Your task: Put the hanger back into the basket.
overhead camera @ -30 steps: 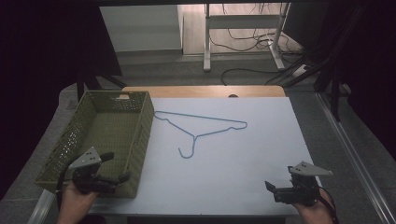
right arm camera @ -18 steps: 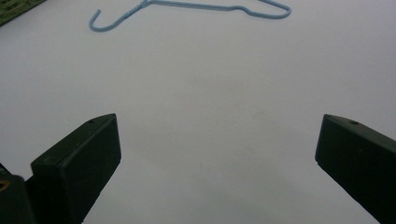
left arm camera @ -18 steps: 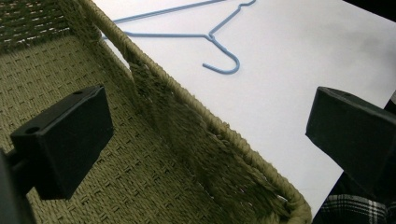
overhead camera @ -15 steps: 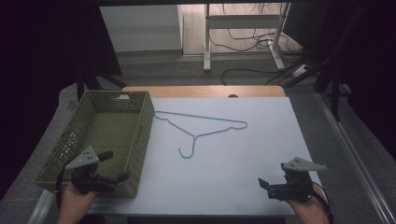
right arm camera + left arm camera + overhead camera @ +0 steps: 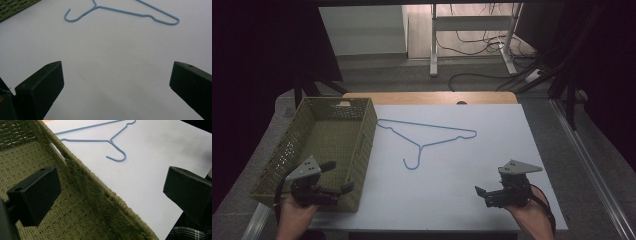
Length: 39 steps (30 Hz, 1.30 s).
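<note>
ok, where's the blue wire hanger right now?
In the high view, the blue wire hanger lies flat on the white table sheet, just right of the green woven basket, hook pointing toward the person.

My pale blue wire hanger (image 5: 428, 137) lies on the plain white table sheet (image 5: 492, 150); beside it, my olive-green woven basket (image 5: 362, 145). Both my grippers' jaws are black.
</note>
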Motion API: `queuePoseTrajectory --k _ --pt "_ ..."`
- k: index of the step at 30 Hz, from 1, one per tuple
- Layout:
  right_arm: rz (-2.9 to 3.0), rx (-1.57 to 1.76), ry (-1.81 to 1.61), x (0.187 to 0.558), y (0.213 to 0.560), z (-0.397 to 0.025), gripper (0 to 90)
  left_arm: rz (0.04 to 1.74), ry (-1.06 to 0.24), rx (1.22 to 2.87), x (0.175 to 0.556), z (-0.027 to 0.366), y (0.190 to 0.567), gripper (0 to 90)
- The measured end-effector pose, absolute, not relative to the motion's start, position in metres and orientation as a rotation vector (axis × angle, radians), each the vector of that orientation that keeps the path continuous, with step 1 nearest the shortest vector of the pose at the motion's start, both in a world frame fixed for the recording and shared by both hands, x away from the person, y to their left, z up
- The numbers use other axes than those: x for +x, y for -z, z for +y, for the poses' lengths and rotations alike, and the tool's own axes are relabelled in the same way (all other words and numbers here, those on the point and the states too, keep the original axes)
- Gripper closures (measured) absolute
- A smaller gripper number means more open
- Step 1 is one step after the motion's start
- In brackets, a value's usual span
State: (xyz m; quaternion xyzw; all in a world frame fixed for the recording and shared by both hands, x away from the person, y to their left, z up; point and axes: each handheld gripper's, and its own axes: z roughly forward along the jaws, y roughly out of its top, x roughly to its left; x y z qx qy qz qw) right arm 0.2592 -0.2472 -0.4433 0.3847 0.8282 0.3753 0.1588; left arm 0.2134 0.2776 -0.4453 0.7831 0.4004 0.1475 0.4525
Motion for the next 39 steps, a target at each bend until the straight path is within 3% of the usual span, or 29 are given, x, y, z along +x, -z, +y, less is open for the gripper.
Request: queuePoseTrajectory --k 39 --pt "2.582 0.873 -1.029 0.326 0.455 -0.14 0.0 0.817 -0.291 1.95 0.236 0.216 0.426 0.8"
